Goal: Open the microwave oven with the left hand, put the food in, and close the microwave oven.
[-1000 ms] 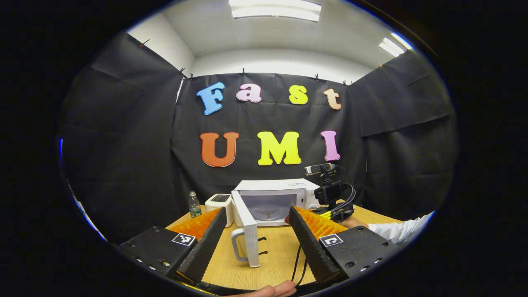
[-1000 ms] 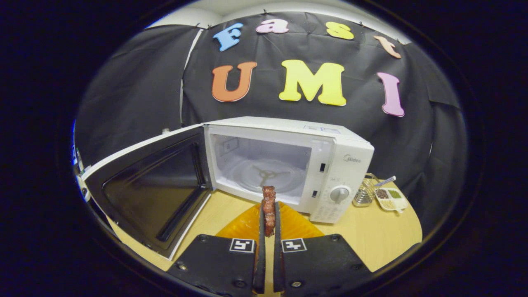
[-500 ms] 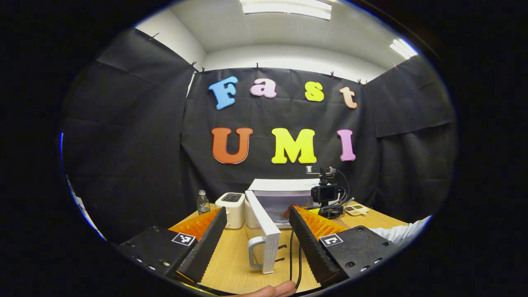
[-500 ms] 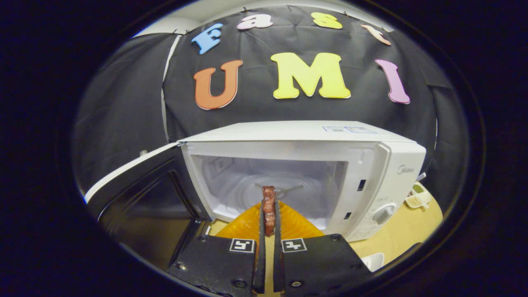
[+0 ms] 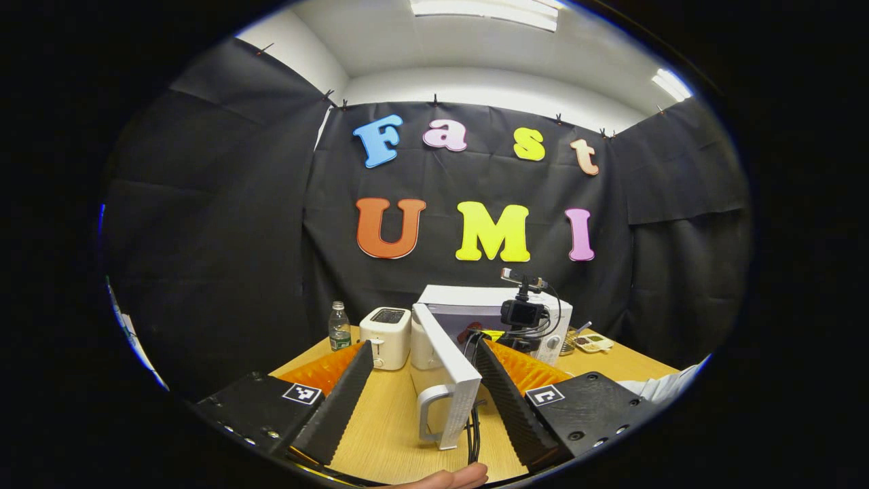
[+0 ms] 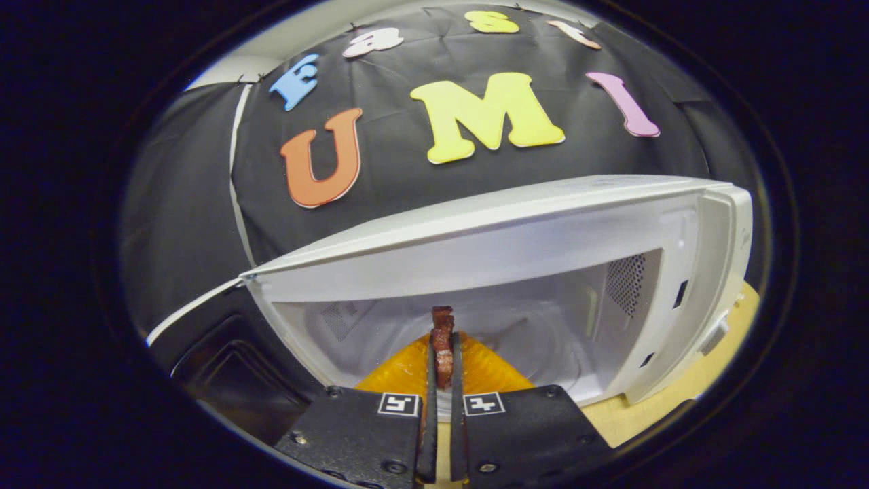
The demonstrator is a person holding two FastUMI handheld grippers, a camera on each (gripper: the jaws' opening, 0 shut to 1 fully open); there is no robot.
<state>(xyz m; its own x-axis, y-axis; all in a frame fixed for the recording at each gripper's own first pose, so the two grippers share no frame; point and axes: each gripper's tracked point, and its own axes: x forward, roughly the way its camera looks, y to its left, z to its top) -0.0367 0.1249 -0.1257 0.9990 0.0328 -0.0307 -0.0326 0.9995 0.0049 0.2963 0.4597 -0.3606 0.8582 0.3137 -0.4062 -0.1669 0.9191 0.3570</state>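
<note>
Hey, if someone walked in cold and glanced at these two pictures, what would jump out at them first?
Probably the white microwave looming in the right gripper view, its cavity wide open. Right at its mouth, the right hand-held gripper pinches a reddish-brown piece of food. In the left gripper view, the swung-out door with its handle stands between the fingers of the open left hand-held gripper, with a toaster behind.

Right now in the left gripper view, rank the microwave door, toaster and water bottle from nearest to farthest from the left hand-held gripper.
1. Microwave door, open, edge-on between the left hand-held gripper's fingers.
2. Toaster, behind, left of the door.
3. Water bottle, farther left, near the table's back edge.
</note>
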